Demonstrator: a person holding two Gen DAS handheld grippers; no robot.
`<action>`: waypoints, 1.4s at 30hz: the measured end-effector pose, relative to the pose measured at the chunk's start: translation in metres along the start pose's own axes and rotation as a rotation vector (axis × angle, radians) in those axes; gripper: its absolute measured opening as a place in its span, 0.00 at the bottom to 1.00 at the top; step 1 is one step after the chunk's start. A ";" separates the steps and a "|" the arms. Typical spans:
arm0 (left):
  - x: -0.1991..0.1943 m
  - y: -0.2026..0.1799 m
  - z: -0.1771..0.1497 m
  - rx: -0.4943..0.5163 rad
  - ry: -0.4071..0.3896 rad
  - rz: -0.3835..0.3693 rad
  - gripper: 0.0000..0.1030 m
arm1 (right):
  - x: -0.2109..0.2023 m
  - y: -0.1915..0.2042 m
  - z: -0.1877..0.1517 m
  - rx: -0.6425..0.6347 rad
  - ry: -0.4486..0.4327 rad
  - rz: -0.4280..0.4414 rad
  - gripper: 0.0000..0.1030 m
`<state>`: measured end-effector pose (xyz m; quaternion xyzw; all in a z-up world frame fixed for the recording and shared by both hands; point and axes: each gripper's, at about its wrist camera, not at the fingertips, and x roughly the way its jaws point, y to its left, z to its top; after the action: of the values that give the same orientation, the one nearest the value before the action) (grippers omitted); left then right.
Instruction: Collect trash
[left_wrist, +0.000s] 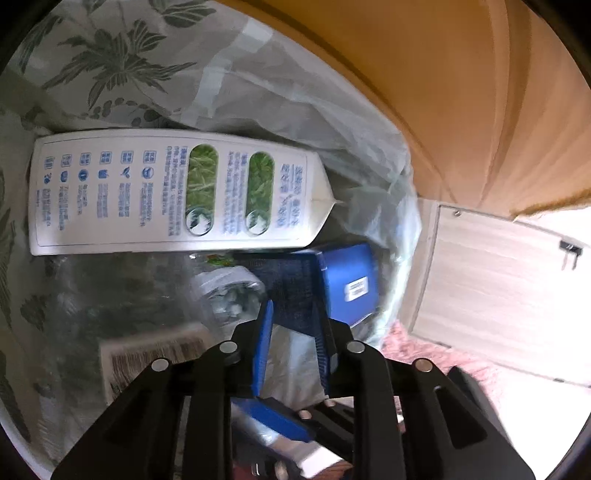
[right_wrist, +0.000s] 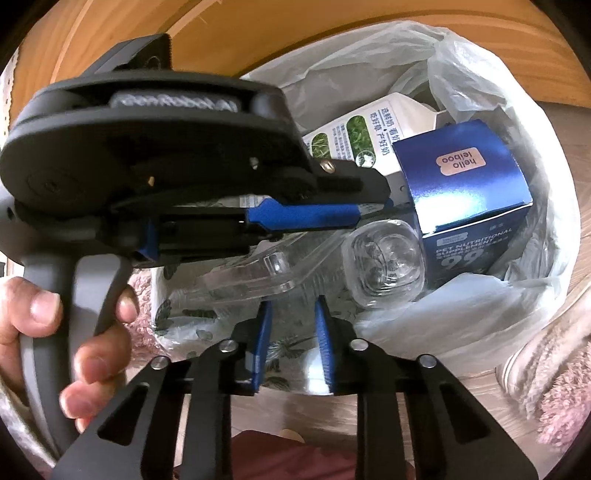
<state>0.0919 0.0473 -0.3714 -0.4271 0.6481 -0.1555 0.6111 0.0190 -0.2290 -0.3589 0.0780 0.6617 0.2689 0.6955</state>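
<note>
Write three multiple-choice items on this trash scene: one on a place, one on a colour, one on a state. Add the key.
1. Where is the blue box?
A. On the pink rug
B. Inside the bin, next to the milk carton
C. On the wooden shelf

2. What colour are the two oval pictures on the milk carton?
A. Green
B. Red
C. Yellow

3. In what state is the bin?
A. Closed with a lid
B. Bare, with no liner
C. Open and lined with a translucent plastic bag

Key:
1 B, since the right wrist view shows the box among the trash with the carton just behind it.
2 A, since the left wrist view shows two green grass ovals on its white side.
3 C, since the bag's crumpled edge rings the open top in both views.
</note>
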 end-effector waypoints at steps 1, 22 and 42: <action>-0.001 -0.003 0.001 0.005 -0.010 -0.009 0.21 | 0.000 -0.006 0.001 0.028 0.003 0.009 0.00; -0.054 -0.030 -0.017 0.120 -0.101 0.328 0.60 | -0.039 0.014 0.004 -0.070 0.021 -0.056 0.00; -0.006 -0.005 -0.044 0.259 0.062 0.688 0.15 | -0.079 -0.019 0.020 0.008 -0.084 -0.155 0.00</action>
<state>0.0521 0.0350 -0.3544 -0.0984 0.7468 -0.0346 0.6569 0.0446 -0.2781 -0.2964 0.0405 0.6371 0.2080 0.7411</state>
